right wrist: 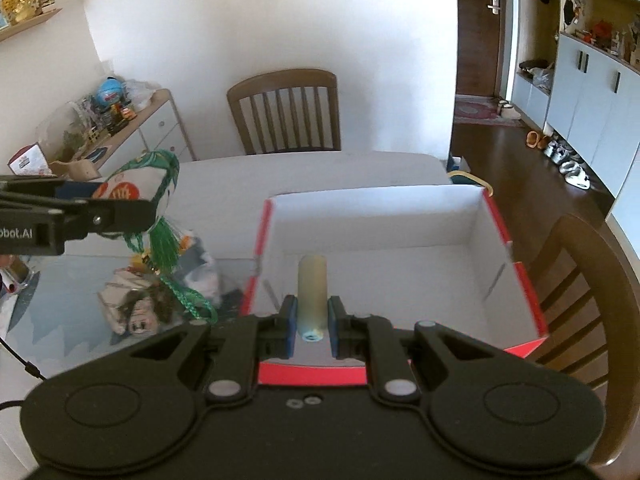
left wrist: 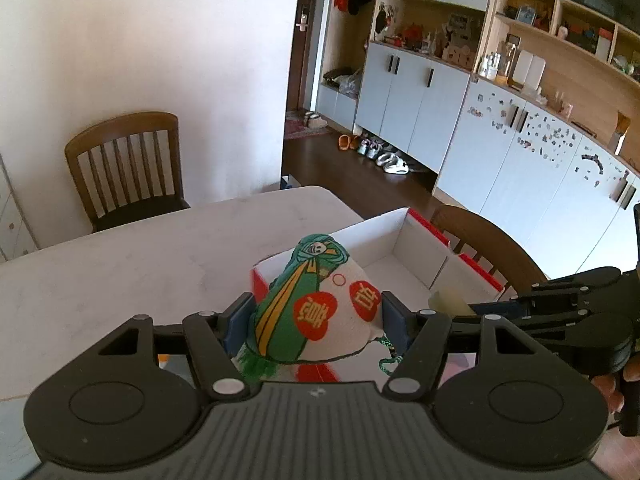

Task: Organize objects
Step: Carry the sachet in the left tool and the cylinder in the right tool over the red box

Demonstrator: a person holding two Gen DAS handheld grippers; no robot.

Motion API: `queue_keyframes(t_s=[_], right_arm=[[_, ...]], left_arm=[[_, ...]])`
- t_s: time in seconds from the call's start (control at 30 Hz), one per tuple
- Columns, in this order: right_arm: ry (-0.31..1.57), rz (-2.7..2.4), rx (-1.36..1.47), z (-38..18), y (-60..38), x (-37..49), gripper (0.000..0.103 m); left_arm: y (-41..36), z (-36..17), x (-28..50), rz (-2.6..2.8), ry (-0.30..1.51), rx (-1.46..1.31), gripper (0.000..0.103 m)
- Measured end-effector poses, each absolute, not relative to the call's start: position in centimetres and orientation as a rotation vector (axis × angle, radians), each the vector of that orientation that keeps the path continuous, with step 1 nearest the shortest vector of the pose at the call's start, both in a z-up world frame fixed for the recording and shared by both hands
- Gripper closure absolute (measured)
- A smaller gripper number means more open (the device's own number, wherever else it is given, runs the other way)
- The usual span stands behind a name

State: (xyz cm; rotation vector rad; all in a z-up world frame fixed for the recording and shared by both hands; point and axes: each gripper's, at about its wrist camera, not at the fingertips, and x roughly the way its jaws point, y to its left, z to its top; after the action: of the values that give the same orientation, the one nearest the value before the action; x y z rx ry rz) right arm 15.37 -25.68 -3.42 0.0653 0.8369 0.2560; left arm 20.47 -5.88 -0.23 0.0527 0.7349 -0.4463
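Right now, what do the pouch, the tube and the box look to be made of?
Pouch: printed woven cloth, matte, with cord and green tassel. Tube: pale yellowish, slightly translucent, likely plastic or rubber; unclear. Box: thin cardboard, matte white inside, red outside, with folded edges.

Both the left gripper (left wrist: 316, 316) and the right gripper (right wrist: 311, 322) are matte black with silver pivot screws, ribbed housings and blue-padded jaws.

My desk (right wrist: 224, 184) is pale and mostly bare. An open white box (right wrist: 376, 220) with red outer sides sits on it, and beside the box lies a small heap of packets (right wrist: 160, 292).
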Motion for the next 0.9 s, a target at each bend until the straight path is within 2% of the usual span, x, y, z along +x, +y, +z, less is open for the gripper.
queue_keyframes(t_s=[0.47, 0.9], right_arm=[[0.902, 0.217, 0.07, -7.2, -32.6, 19.4, 0.089], [1.017, 0.252, -0.008, -12.5, -32.5, 23.3, 0.089]], left_arm=[[-16.7, -5.9, 25.5, -0.447, 0.839, 0.147, 0.036], [-19.8, -12.9, 29.9, -0.372, 0.965, 0.241, 0.036]])
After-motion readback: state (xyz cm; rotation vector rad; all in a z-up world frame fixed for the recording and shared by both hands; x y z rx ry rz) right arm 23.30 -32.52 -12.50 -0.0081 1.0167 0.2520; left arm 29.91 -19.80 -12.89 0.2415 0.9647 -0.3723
